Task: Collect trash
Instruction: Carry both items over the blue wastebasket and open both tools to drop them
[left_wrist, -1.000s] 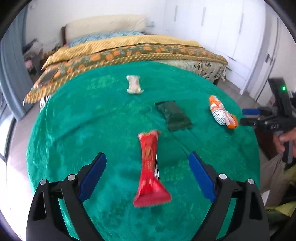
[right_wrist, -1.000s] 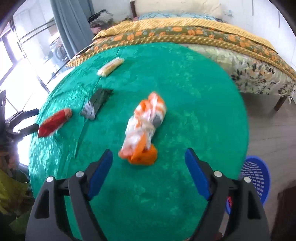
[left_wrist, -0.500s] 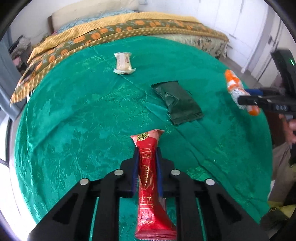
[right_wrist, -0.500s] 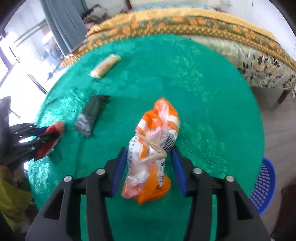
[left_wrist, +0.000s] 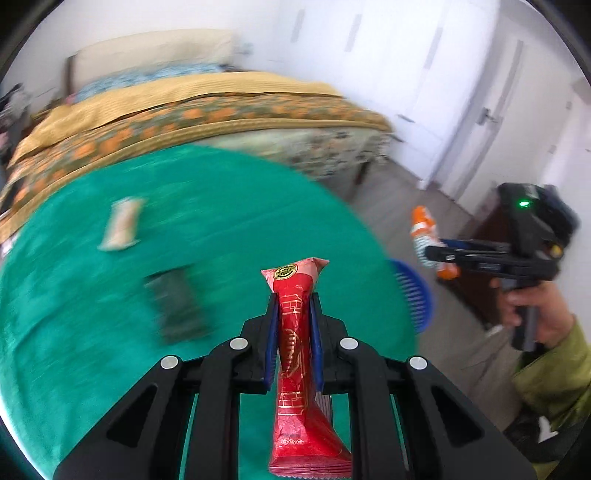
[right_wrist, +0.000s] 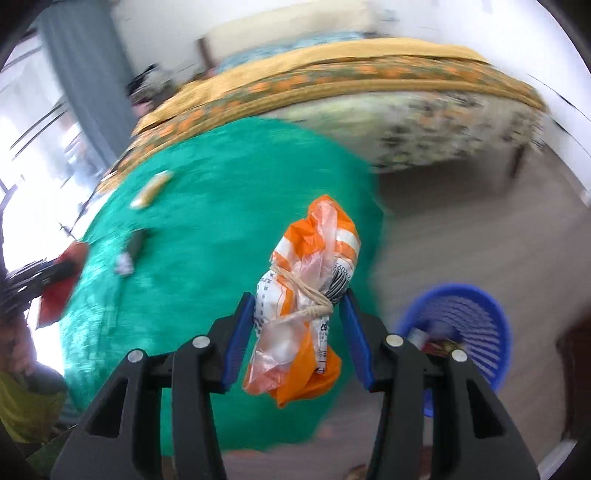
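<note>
From the left wrist camera, the left tongs are clamped on a long red snack wrapper, the blue pads pressing its narrow middle so that its gold-printed top sticks out ahead and its wider sealed end hangs back toward the camera. The wrapper is lifted off the round table with its green patterned cloth. Two pieces of trash lie on the cloth, both blurred: a pale wrapper toward the far left and a dark green packet nearer the tongs. Past the table's right edge shows the rim of a blue basket on the floor. Farther right, a hand holds the right tongs, which carry an orange and white plastic bag. A bed with a yellow and orange cover stands behind the table.

From the right wrist camera, the right tongs grip the orange and white plastic bag, a bundle tied with string; the blue pads press its two sides and it hangs clear of the table. The blue basket stands on the floor to the lower right, with some trash inside that is too blurred to name. At the left edge the left tongs hold the red snack wrapper. The pale wrapper and the dark green packet rest on the cloth.
</note>
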